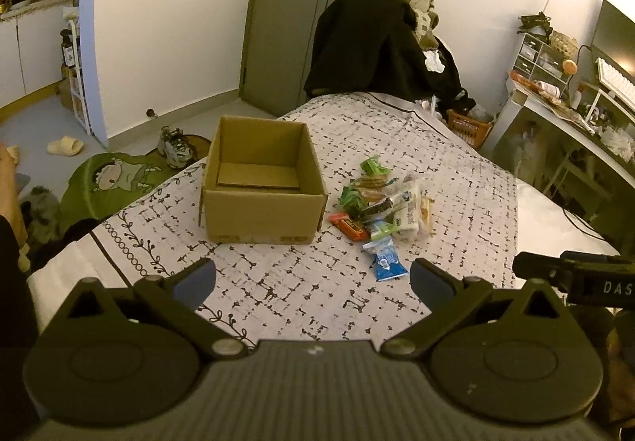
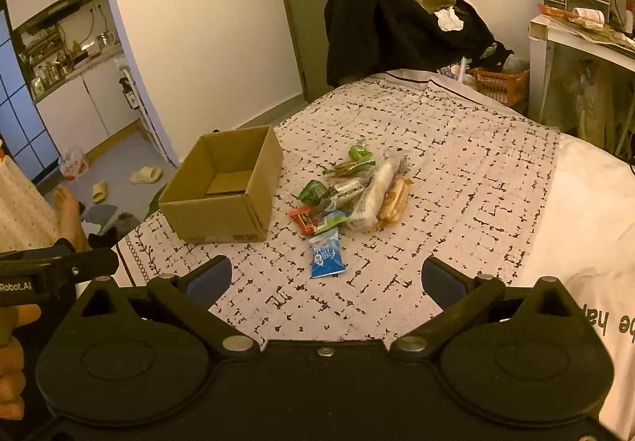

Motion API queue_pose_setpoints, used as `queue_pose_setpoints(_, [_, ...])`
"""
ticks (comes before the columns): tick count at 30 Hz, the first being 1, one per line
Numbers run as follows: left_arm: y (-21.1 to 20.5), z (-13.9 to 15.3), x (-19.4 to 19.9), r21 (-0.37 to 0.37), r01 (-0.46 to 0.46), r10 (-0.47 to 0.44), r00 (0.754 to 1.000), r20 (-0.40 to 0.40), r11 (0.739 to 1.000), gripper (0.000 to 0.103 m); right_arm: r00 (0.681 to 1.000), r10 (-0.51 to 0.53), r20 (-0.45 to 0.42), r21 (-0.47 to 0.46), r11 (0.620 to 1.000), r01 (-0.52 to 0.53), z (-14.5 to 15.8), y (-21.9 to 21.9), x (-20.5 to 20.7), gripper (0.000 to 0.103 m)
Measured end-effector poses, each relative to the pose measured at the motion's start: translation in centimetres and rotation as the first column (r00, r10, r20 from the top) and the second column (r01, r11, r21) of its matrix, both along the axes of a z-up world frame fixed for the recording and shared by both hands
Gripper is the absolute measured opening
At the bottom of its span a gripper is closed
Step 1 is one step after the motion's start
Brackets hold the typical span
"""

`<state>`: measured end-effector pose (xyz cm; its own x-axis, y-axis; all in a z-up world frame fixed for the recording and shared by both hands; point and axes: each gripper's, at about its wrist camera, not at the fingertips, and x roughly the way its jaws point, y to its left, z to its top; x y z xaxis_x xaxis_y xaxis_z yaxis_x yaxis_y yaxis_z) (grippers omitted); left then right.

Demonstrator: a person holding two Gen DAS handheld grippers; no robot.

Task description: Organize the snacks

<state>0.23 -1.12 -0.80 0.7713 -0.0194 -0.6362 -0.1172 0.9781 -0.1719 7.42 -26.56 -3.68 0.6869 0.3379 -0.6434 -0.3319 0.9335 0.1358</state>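
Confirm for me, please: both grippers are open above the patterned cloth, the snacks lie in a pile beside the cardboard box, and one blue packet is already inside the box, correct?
Not quite: the cardboard box holds no snack, only a loose cardboard sheet on its floor. The blue packet lies on the patterned cloth, at the near edge of the snack pile, as the right wrist view shows. The rest stands: the left gripper and the right gripper are open.

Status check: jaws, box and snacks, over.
Left gripper and right gripper: jaws open, empty. Box holds no snacks; snacks piled beside it on the bed. Nothing in the way.
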Motion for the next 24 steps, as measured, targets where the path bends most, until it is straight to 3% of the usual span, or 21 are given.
queue_pose_setpoints(24, [-0.67, 0.28, 0.49, 0.011, 0.015, -0.016, 1.0, 0.009, 1.0, 0.103, 0.999, 0.02, -0.036, 0.04, 0.999, -0.018, 0.06, -0.15, 0.13, 0.103])
